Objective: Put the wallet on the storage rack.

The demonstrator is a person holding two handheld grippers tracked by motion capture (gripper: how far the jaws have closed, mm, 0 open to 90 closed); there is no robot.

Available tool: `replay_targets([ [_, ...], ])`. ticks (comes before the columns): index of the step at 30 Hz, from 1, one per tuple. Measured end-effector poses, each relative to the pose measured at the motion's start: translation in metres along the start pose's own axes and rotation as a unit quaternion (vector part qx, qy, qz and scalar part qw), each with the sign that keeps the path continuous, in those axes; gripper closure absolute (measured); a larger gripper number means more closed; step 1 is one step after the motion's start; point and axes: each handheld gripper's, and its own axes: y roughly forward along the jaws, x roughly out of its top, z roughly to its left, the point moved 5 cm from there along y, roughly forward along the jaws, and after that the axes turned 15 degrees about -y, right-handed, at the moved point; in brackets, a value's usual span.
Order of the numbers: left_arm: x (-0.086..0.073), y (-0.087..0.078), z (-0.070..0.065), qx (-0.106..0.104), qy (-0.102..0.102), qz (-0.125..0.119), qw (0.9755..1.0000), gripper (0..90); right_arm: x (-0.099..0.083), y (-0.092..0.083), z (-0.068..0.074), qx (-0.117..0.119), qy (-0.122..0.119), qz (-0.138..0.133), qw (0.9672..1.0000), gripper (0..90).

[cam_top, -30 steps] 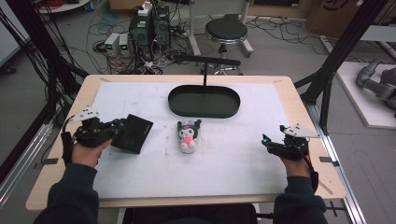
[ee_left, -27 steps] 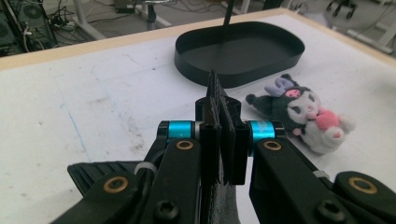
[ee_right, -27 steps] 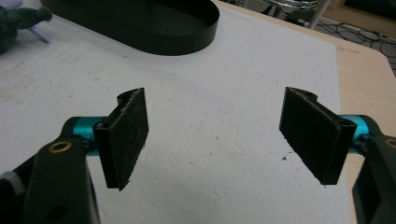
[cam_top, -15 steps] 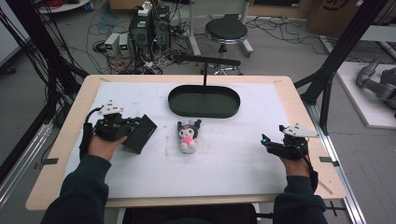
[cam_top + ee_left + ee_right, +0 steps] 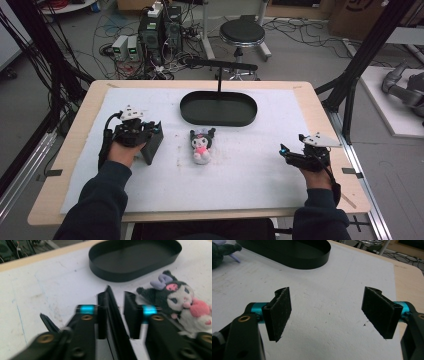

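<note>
My left gripper point(image 5: 150, 134) has just been opening its jaws around the black card point(image 5: 115, 322), stood on edge near the worktop's point(image 5: 75, 165) left edge; the right gripper point(image 5: 290, 154) waits, jaws wide apart.

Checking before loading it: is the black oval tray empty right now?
Empty. The black oval tray shows only bare floor inside; the plush toy lies on the white mat in front of it.

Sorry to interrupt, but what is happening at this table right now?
A person works with a handheld gripper in each hand. The left gripper has a flat black plate standing on edge between its jaws, which have just been opening; the right pad stands off it. The right gripper rests open over the white mat. A plush toy lies before the black oval tray.
</note>
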Motion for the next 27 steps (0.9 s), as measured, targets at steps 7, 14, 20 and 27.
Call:
replay_targets([
  [7,0.008,-0.020,0.003,0.011,-0.019,-0.078,0.9968,39.0,0.000,0.000,0.000,0.000,0.001,0.001,1.0000,24.3],
  [14,-0.004,-0.045,0.006,0.061,-0.022,-0.139,0.9882,20.0,-0.001,0.000,0.000,-0.001,0.002,0.002,1.0000,24.3],
  [20,-0.022,-0.057,0.008,0.077,-0.030,-0.160,0.9837,19.4,0.000,0.000,0.001,0.000,-0.001,0.001,1.0000,24.3],
  [27,-0.044,-0.052,0.011,0.072,-0.044,-0.158,0.9837,19.4,0.001,0.001,0.003,0.003,0.000,0.003,1.0000,24.4],
])
